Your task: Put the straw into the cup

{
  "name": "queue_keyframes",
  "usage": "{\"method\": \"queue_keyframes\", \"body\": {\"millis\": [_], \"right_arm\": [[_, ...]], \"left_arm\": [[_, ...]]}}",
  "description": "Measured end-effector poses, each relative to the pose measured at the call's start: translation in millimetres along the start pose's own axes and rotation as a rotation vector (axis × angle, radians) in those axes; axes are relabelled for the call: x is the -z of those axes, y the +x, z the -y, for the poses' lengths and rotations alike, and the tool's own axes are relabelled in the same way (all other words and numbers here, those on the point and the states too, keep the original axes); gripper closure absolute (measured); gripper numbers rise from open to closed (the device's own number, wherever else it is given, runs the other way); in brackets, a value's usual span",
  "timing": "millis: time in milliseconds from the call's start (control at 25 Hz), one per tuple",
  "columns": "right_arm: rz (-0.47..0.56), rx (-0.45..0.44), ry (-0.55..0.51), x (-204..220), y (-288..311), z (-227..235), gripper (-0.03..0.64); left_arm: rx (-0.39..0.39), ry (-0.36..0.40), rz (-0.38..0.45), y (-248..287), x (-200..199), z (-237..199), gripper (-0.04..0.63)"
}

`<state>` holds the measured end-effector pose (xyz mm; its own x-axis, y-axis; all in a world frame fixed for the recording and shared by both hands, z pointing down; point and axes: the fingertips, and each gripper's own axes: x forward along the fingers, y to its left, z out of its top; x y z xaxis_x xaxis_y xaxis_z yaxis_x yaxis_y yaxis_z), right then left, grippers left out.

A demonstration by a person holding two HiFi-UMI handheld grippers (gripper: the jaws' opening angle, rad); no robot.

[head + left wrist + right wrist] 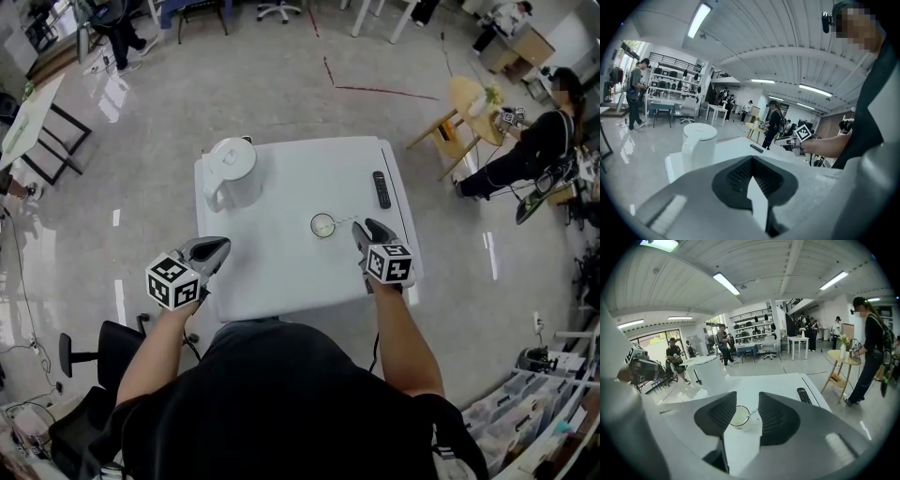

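A small cup [322,225] stands right of the middle of the white table [281,277]. A thin straw [343,221] rests in it and leans out over the rim to the right. My right gripper [367,231] hovers just right of the cup, open and empty; in the right gripper view the cup [738,416] and straw [753,412] show through the gap of this gripper [747,395]. My left gripper [221,247] is at the table's left front, apart from the cup; in its own view this gripper [751,159] has its tips together, holding nothing.
A white kettle [232,172] stands at the table's back left and a black remote [381,188] at the back right. A round wooden side table [473,101] and a person [536,142] are off to the right. A black chair [101,354] is at lower left.
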<state>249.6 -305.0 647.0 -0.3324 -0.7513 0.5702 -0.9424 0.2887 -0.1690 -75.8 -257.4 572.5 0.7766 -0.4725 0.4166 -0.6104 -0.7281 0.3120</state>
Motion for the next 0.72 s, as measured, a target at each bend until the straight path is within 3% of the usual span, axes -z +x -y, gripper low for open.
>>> {"method": "queue_keyframes", "body": {"millis": [720], "right_arm": [[0.076,-0.006,-0.027,-12,-64,-23,0.443]], "left_arm": [[0.03,0.064,0.06,-21,-21,43,0.595]]}}
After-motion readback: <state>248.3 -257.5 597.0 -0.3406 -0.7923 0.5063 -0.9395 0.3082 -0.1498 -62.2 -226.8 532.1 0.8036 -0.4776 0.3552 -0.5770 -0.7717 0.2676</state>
